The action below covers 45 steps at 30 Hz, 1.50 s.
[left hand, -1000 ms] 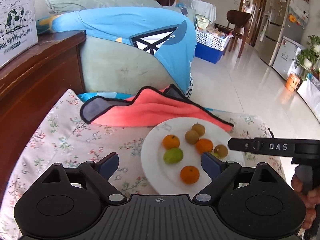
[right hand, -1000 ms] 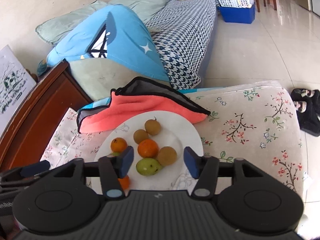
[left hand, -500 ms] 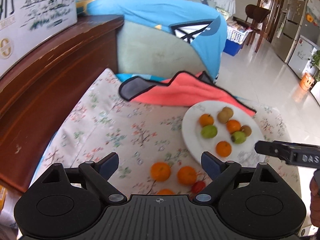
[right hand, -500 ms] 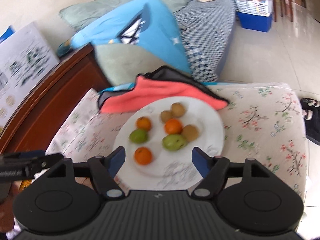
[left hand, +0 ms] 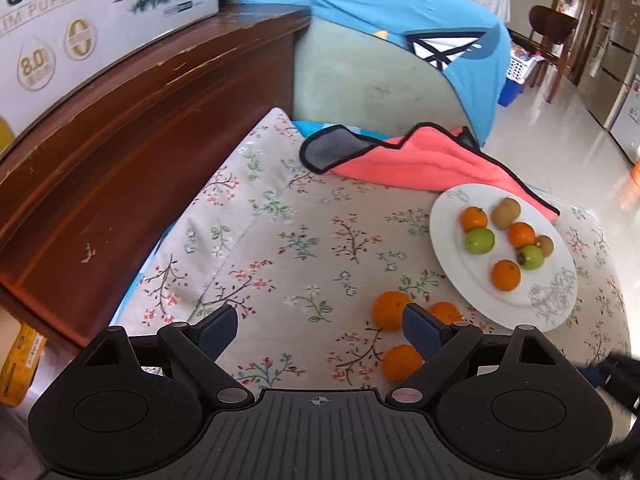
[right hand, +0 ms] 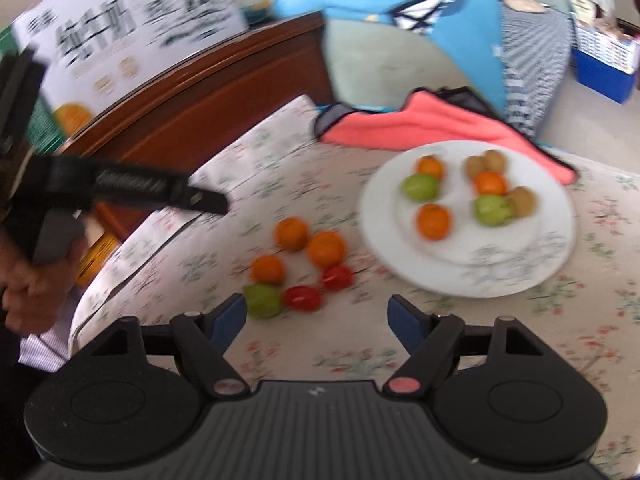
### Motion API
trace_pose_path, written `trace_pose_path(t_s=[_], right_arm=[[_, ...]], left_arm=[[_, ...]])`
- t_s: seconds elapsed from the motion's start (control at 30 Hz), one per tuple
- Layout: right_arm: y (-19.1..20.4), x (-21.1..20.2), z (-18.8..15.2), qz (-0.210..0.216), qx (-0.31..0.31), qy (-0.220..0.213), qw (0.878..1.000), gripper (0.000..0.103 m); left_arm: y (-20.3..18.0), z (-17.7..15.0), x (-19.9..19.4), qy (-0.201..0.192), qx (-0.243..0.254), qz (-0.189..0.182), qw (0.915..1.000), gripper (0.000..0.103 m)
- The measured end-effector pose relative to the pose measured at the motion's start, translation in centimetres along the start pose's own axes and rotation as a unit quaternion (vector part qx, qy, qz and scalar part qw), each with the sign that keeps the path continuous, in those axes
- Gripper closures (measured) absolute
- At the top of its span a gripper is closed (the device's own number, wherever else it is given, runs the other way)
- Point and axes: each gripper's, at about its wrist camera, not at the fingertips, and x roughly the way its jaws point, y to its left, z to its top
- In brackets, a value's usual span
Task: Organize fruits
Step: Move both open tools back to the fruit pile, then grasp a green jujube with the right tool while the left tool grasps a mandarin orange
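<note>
A white plate [left hand: 552, 304] sits on the right of a floral cloth [left hand: 256, 248], its far edge over a pink towel [left hand: 416, 164]. On the plate, in the left wrist view, lie three oranges [left hand: 506, 275], two green fruits [left hand: 479, 240] and two brown fruits [left hand: 506, 213]; the right wrist view shows a third brown one [right hand: 522, 201] against the nearer green fruit. Off the plate, to its near left, more fruit lies loose on the cloth: three oranges in a cluster [right hand: 293, 233], two small red fruits [right hand: 302, 298] just near of them, and a green fruit [right hand: 262, 300] at the near-left end, touching one red fruit. The left gripper [left hand: 318, 328] has its fingers spread wide and released, nothing between them; one loose orange [left hand: 391, 310] shows just beside its right fingertip [left hand: 420, 328]. The right gripper [right hand: 316, 318] has its fingers parted and opening, empty, with bare cloth between them; the loose green fruit lies just past its left fingertip [right hand: 230, 314]. In the blurred right wrist view the left gripper reaches in from the left, held by a hand [right hand: 28, 280], well apart from the loose fruit. A dark wooden cabinet [left hand: 120, 148] runs along the left of the cloth, with a milk carton box [left hand: 80, 20] on top. A blue cloth [left hand: 384, 12] drapes over a green cushion [left hand: 360, 80] at the far side.
</note>
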Motion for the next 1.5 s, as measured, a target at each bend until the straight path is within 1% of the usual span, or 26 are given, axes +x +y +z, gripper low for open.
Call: trace_pose_path(t_s=[0.03,0.17,0.3,0.37,0.43,0.6,0.7,0.9,1.03,1.17,1.33,1.43,1.5], right_arm=[[0.4,0.3,-0.2,0.005,-0.003,0.001,1.000,0.026],[2.1,1.7,-0.9,0.017,-0.017,0.009,1.000,0.038],[3.4,3.0,-1.4,0.014,-0.029,0.007,0.999,0.043],[3.8,3.5,-1.6,0.015,-0.029,0.008,0.999,0.048],[4.1,4.0,-1.5,0.014,-0.030,0.009,0.999,0.050],[4.6,5.1,-1.4,-0.002,-0.039,0.005,0.999,0.052],[4.5,5.8,-1.4,-0.012,-0.037,0.006,0.999,0.055],[5.0,6.5,-1.3,-0.029,-0.054,-0.003,0.998,0.068],[5.1,6.2,-1.3,-0.025,-0.060,-0.002,0.998,0.068],[5.2,5.6,-1.6,-0.024,-0.072,0.011,0.997,0.068],[3.9,4.2,-2.0,-0.030,-0.060,0.025,0.997,0.068],[2.7,3.5,-2.2,-0.035,-0.045,0.029,0.998,0.068],[2.2,3.0,-2.4,-0.037,-0.039,0.029,0.998,0.068]], left_arm=[[0.2,0.0,0.0,0.001,-0.002,0.000,1.0000,0.012],[0.1,0.0,0.2,0.003,0.005,0.008,1.0000,0.012],[0.1,0.1,0.4,0.004,0.008,0.013,0.9999,0.012],[0.1,0.0,0.5,0.007,0.008,0.015,0.9998,0.012],[0.2,0.0,0.7,0.011,0.006,0.018,0.9998,0.012],[0.3,-0.2,0.8,0.015,0.007,0.016,0.9997,0.012],[0.3,-0.3,1.0,0.019,0.011,0.012,0.9997,0.012],[0.2,-0.7,1.6,0.031,0.011,0.003,0.9995,0.012],[0.1,-0.9,1.7,0.031,0.012,-0.008,0.9994,0.012],[-0.2,-1.5,1.6,0.029,0.028,-0.024,0.9989,0.012],[-1.0,-2.4,1.8,0.028,0.067,-0.042,0.9965,0.012],[-1.8,-3.2,1.8,0.015,0.108,-0.048,0.9928,0.012],[-2.5,-3.7,1.9,0.003,0.144,-0.045,0.9886,0.012]])
